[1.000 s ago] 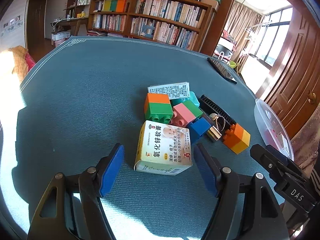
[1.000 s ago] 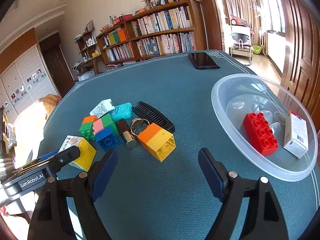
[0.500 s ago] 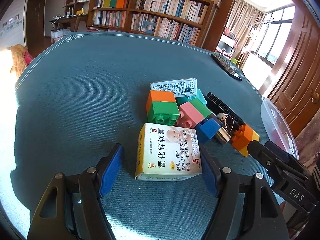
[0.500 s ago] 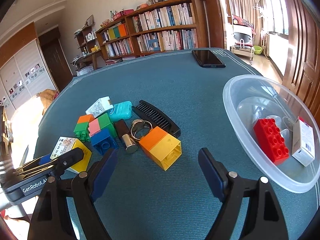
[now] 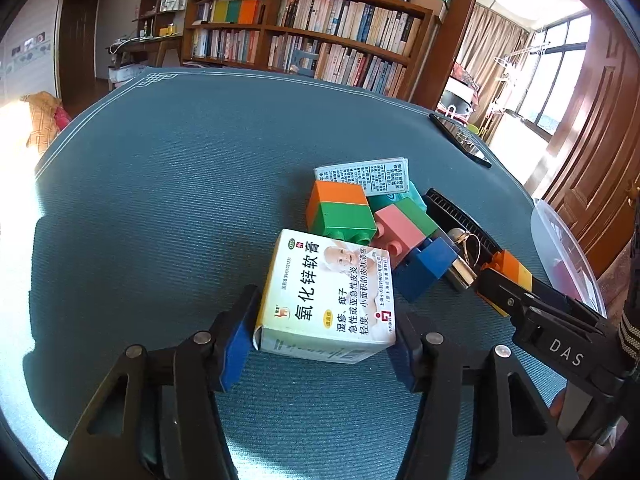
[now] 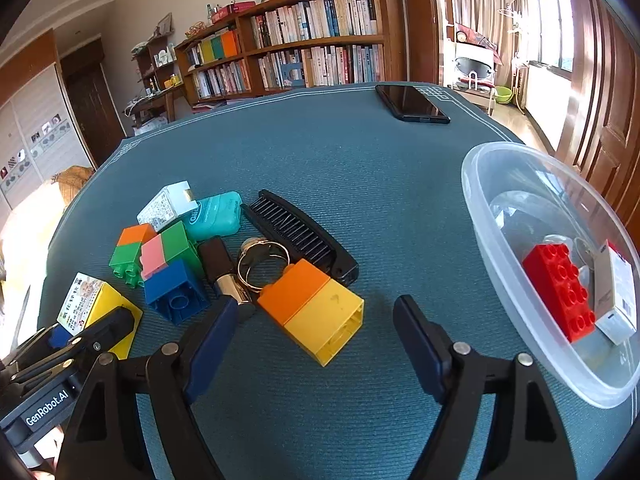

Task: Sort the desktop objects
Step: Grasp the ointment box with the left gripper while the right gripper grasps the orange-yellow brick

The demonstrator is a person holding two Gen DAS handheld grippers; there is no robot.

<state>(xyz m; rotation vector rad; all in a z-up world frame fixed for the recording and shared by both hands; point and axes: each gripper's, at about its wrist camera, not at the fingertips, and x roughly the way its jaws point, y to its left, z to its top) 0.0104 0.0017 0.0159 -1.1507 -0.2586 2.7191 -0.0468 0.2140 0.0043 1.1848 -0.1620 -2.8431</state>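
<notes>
A yellow-and-white ointment box (image 5: 328,292) lies on the blue-green table mat between the fingers of my left gripper (image 5: 324,312). Its jaws are closing, and both blue pads touch the box's sides. The same box (image 6: 86,296) shows at the lower left of the right wrist view. An orange-and-yellow block (image 6: 312,304) lies on its side between the fingertips of my right gripper (image 6: 316,308). Those jaws are closing too, and the pads stand clear of the block. To the right, a clear plastic bowl (image 6: 492,216) holds a red brick (image 6: 560,288) and a white carton (image 6: 616,296).
A pile sits behind the two boxes: a blue block (image 6: 176,288), a pink-green block (image 6: 168,248), an orange-green block (image 6: 130,248), a lipstick (image 6: 222,268), a ring (image 6: 242,268), a black comb (image 6: 300,236), a teal case (image 6: 216,212), a white carton (image 6: 168,204). A phone (image 6: 412,104) lies far back.
My left gripper slid forward around the ointment box and its jaws narrowed onto it. My right gripper came closer to the orange-and-yellow block, with its jaws slightly narrower.
</notes>
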